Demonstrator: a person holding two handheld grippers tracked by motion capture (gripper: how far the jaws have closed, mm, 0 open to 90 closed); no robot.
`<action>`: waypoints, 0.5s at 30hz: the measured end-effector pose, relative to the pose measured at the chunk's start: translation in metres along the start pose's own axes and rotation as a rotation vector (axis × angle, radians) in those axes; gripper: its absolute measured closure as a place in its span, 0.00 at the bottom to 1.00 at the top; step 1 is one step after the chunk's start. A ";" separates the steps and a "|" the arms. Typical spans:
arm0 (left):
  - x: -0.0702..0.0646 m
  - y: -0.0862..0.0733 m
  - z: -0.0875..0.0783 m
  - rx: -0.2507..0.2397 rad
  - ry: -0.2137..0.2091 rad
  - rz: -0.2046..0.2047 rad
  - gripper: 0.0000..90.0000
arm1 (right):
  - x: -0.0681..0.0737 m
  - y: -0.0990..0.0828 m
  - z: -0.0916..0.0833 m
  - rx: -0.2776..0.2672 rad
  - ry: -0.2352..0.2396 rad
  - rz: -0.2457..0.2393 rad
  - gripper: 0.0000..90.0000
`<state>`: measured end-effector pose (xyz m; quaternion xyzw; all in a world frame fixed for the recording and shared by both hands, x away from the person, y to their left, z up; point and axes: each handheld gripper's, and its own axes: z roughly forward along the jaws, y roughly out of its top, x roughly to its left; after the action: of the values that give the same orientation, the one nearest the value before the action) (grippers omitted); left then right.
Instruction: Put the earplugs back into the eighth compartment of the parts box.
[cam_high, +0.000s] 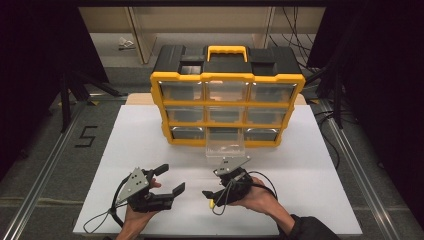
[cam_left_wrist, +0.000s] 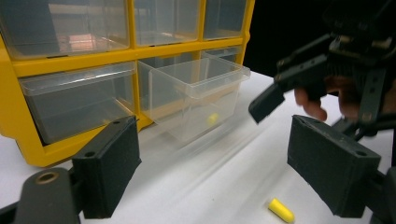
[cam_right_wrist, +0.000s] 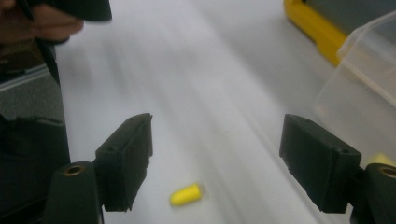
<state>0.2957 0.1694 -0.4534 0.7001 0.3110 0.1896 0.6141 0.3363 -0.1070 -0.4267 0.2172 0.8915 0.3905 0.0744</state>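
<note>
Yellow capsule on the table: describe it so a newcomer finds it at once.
Start at the yellow drawer cabinet and its pulled-out clear drawer. On the white table, the yellow capsule lies between the right gripper jaws, loose outside the drawer.

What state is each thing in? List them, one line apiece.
Organizer cabinet: upright on the white table.
Bottom middle drawer: pulled out, a small yellow piece inside.
Other drawers: pushed in.
Yellow earplug: lying loose on the table, untouched.
Left gripper: open, holding nothing.
Right gripper: open, jaws either side of the earplug, not touching it.
</note>
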 end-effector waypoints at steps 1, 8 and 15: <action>0.000 0.000 0.000 0.001 -0.002 0.000 0.18 | 0.001 -0.001 0.003 0.012 0.003 -0.004 0.29; 0.000 0.000 0.000 0.001 -0.003 -0.002 0.18 | 0.007 -0.009 0.017 0.101 0.003 -0.048 0.30; 0.000 0.000 0.000 0.002 -0.006 -0.003 0.18 | 0.008 -0.016 0.028 0.177 0.014 -0.067 0.38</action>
<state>0.2960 0.1692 -0.4534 0.7007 0.3104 0.1864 0.6148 0.3323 -0.0946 -0.4567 0.1903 0.9298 0.3089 0.0616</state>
